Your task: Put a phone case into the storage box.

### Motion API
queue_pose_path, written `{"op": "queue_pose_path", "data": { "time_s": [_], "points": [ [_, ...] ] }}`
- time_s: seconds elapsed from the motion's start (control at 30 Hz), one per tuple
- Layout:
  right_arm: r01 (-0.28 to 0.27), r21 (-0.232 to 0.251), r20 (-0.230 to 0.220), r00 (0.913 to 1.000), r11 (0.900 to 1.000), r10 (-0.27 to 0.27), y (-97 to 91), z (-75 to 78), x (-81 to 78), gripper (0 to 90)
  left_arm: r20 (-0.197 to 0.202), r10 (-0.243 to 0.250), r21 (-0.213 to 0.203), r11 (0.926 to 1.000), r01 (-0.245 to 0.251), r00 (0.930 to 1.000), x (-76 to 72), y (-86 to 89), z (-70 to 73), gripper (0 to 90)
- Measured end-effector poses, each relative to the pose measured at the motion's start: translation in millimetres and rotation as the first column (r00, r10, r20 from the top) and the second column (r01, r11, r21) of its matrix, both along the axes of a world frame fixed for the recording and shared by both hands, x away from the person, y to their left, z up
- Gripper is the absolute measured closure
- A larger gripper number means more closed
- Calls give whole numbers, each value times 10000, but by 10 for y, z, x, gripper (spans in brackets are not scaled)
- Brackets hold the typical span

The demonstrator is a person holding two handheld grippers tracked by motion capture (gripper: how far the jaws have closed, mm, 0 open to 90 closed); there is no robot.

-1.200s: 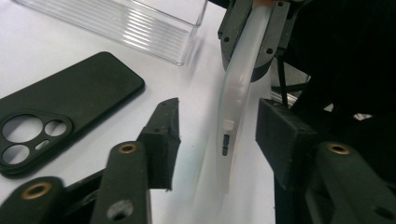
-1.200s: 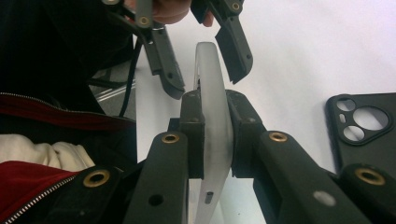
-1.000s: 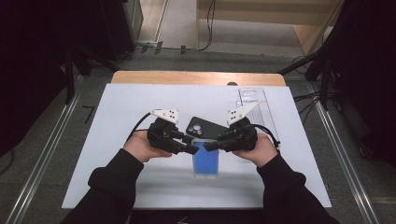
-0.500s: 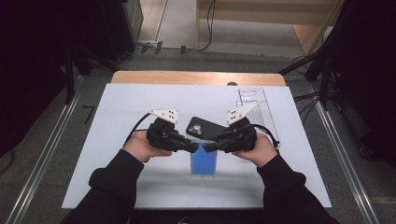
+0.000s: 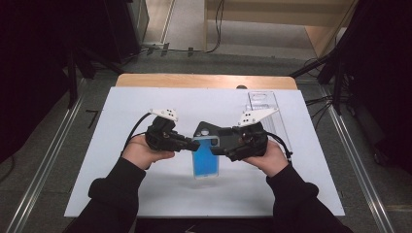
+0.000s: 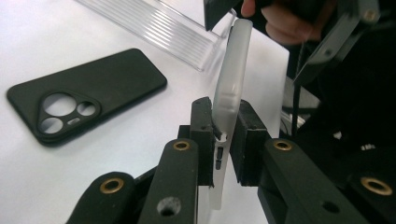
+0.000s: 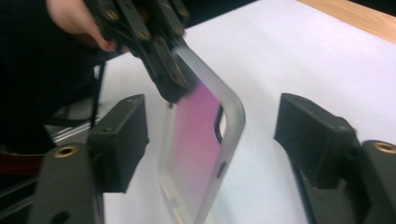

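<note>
A frosted phone case (image 5: pixel 205 162), blue across its face, is held on edge above the white table (image 5: pixel 121 194). My left gripper (image 5: pixel 194 144) is shut on the case's upper left rim; in the left gripper view its pads (image 6: pixel 201 135) pinch the frosted rim (image 6: pixel 231 88). My right gripper (image 5: pixel 217 144) meets it from the right. Its jaws have just been opening and now stand wide on both sides of the case (image 7: pixel 201 135) without touching it. A black phone case (image 5: pixel 204 130) lies flat just behind the grippers, camera cut-outs up (image 6: pixel 84 100).
A clear plastic holder (image 5: pixel 262 104) lies at the back right of the table, ribbed in the left gripper view (image 6: pixel 159 28). A wooden strip (image 5: pixel 204 81) runs along the table's far edge. The person's sleeves (image 5: pixel 116 194) come in from the bottom.
The right gripper's jaws have spread apart and let go of the frosted case. The left gripper stays clamped on it. Both hands have kept their places.
</note>
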State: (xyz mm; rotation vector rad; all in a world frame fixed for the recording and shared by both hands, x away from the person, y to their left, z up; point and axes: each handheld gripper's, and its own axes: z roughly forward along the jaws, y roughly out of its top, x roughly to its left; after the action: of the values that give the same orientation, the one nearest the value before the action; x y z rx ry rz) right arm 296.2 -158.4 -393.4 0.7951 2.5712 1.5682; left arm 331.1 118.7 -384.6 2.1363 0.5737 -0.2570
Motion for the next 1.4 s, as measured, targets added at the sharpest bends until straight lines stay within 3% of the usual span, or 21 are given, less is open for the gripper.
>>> {"op": "queue_pose_path", "data": {
  "time_s": [0.1,0.17,0.23,0.33,0.43,0.73,1.03,1.23,1.37,1.4],
  "points": [
    [76,76,-197,9998,9999,-74,12,-29,16,83,220,554,100,9984,-556,9982,-8,15,39,809],
    [606,-189,31,9982,9980,-606,38,-47,7,0,299,1059,210,9941,-1065,9939,-5,27,55,809],
    [927,-151,141,9956,9956,-924,49,-74,-4,0,423,1316,233,9909,-1326,9904,-2,37,64,809],
    [1003,-79,-308,9945,9949,-1005,69,-112,0,0,541,1751,155,9842,-1761,9831,-5,53,88,809],
    [1209,-93,-335,9921,9926,-1211,97,-134,-18,0,664,2161,218,9757,-2179,9741,-12,56,107,808],
    [1652,-398,-519,9846,9855,-1671,231,-218,-57,0,558,2818,306,9584,-2837,9579,-25,37,132,809],
    [3067,-220,-277,9512,9516,-3072,311,-242,-121,0,57,3331,215,9426,-3331,9429,-26,23,145,809],
    [3482,-297,-70,9373,9370,-3485,396,-272,-148,0,-117,3546,341,9346,-3540,9350,-41,-25,134,809],
    [3699,-233,-151,9288,9288,-3703,445,-309,-155,0,-229,3614,332,9321,-3606,9321,-50,-52,124,809],
    [3833,-277,-203,9232,9232,-3839,460,-317,-156,0,-206,3636,371,9311,-3628,9313,-55,-61,122,809]
  ]
}}
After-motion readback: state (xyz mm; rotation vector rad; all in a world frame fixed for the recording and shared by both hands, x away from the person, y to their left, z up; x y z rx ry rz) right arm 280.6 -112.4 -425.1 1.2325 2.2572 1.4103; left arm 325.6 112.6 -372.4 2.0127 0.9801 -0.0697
